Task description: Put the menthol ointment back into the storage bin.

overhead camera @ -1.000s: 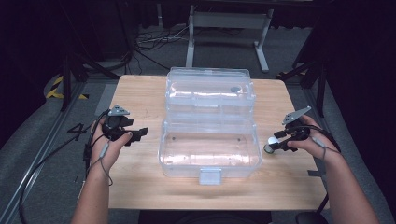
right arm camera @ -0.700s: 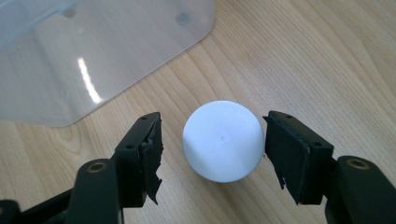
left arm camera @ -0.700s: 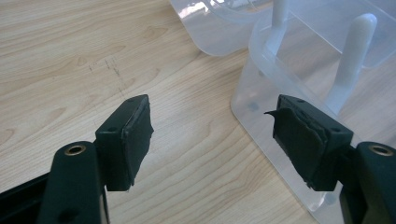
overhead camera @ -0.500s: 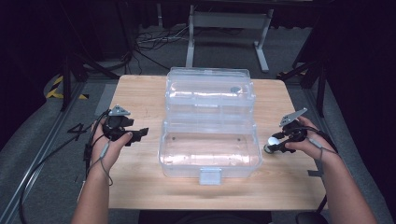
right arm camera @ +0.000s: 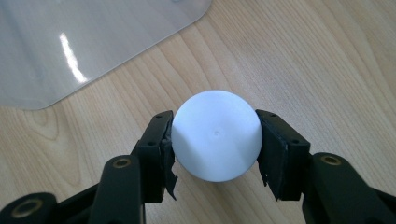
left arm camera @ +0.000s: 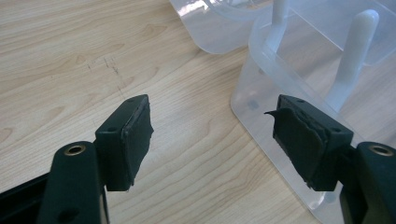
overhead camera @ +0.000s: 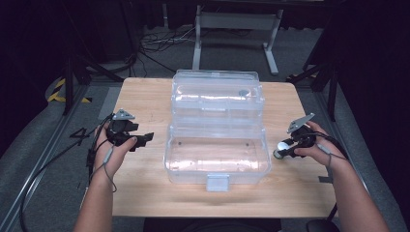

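The white ball (right arm camera: pixel 215 135) is clasped between the right gripper's (right arm camera: pixel 215 140) just-closed jaws, on the counter (overhead camera: pixel 145 96) right of the open clear box (overhead camera: pixel 217 145). Being round, it could be squeezed out and rolled away. The left gripper's (left arm camera: pixel 212 135) jaws are spread, empty.

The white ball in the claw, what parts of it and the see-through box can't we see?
- White ball, right gripper view: underside and both sides hidden by the right gripper pads.
- Ball in the high view: too small, just a bright spot.
- Clear box, left gripper view: cut off by the top and right edges.
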Available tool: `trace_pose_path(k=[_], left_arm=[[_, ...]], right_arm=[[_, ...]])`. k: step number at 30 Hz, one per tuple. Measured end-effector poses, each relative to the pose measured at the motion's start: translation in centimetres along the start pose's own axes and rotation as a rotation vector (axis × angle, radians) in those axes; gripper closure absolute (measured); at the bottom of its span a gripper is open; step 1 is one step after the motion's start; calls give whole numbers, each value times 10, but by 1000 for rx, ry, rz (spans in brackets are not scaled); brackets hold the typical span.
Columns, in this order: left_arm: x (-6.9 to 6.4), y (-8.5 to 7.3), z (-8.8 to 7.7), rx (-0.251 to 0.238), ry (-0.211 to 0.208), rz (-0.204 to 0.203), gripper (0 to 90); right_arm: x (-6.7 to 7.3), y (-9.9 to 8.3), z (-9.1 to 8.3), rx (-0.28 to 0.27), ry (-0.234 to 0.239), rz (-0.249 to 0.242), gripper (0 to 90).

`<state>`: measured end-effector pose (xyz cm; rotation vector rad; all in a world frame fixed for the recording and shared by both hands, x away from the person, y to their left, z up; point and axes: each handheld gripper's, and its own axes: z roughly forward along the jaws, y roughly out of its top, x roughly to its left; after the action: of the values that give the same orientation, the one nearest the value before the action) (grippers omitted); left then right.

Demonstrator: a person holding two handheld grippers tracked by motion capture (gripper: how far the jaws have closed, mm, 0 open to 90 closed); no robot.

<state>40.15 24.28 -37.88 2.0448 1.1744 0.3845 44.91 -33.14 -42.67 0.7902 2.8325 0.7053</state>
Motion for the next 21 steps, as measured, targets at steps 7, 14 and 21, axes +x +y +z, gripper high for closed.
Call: trace_pose_path(k=[7, 14, 21], left_arm=[[-1, 0, 0, 0, -3, 1, 288], [-1, 1, 0, 3, -4, 4, 288], [-1, 1, 0, 3, -5, 6, 287]], right_arm=[[3, 3, -6, -6, 20, 4, 505], [8, 10, -22, -10, 25, -20, 506], [15, 19, -37, -23, 37, -47, 506]])
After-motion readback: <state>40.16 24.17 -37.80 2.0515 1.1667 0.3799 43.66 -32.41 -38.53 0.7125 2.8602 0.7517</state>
